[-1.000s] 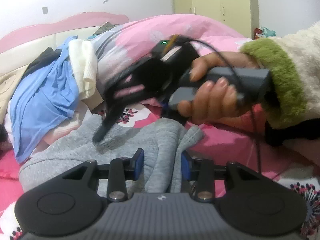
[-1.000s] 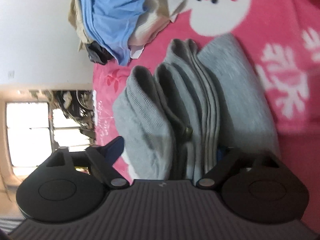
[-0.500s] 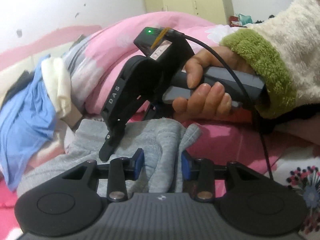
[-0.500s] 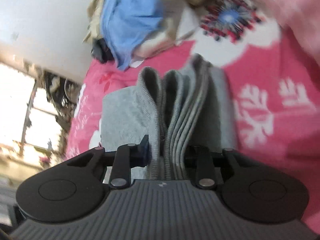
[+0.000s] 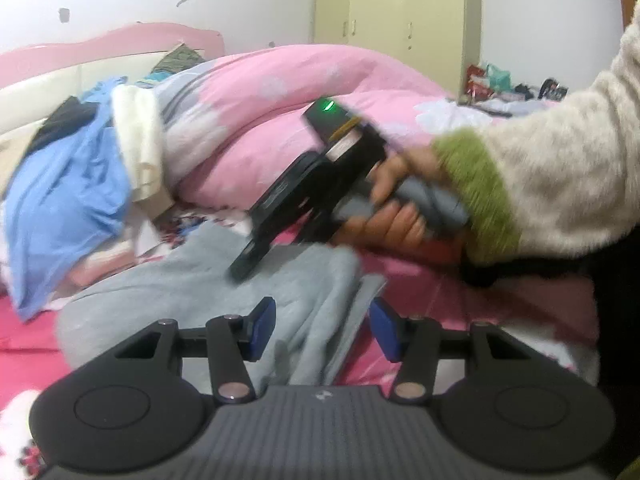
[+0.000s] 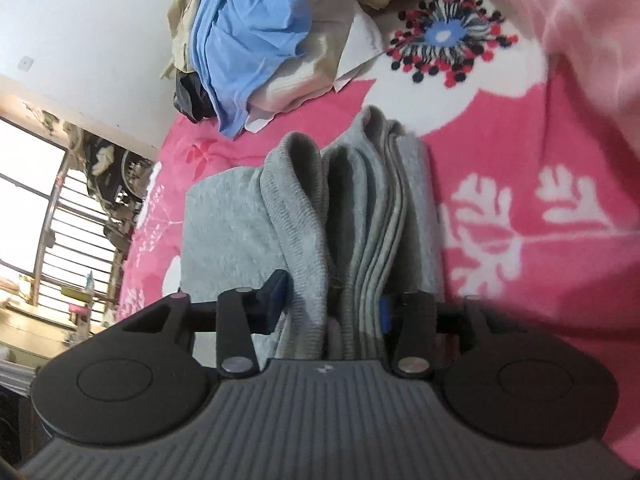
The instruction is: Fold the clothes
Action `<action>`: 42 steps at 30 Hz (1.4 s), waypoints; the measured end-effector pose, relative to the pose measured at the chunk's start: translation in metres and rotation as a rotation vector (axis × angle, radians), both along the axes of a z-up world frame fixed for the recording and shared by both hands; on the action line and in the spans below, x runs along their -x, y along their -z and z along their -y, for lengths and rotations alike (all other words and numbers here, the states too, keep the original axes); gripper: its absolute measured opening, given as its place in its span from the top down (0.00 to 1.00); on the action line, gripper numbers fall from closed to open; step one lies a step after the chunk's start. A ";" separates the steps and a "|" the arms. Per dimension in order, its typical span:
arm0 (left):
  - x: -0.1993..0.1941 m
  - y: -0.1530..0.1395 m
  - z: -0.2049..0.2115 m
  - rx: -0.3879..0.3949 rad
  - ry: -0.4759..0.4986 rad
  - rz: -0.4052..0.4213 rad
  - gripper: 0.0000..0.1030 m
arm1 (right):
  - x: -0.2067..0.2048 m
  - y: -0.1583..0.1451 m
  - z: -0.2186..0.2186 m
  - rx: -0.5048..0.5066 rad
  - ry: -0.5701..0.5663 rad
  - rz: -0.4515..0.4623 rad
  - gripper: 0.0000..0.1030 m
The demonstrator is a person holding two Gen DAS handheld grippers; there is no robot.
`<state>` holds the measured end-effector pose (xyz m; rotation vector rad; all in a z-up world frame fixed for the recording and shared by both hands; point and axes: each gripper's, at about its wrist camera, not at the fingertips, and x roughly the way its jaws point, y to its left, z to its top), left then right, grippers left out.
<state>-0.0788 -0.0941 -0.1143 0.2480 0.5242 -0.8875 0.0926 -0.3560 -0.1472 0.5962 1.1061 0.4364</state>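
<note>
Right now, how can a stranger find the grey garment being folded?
Look at the bed with the pink flowered blanket. Below the pile topped by a blue shirt lies the grey garment, the only grey cloth, bunched in folds.

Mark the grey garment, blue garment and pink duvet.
grey garment point(image 6: 224, 220), right wrist view, flat panel.
blue garment point(image 6: 248, 28), right wrist view, middle folds.
pink duvet point(image 5: 288, 92), left wrist view, top bulge.

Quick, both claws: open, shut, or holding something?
Left claw: opening, pads clear of the grey garment between them.
Right claw: opening, garment folds between the pads; whether they grip cannot be told.
</note>
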 end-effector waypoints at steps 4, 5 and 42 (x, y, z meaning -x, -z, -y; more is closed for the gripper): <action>0.000 0.021 -0.012 -0.040 -0.042 -0.063 0.50 | 0.008 -0.032 0.006 0.132 0.025 0.061 0.53; -0.001 0.027 -0.014 -0.035 -0.048 -0.085 0.51 | 0.013 -0.041 0.002 0.154 0.017 0.101 0.53; -0.031 0.050 -0.023 0.041 -0.218 -0.220 0.47 | -0.015 -0.022 -0.019 0.291 0.071 0.221 0.74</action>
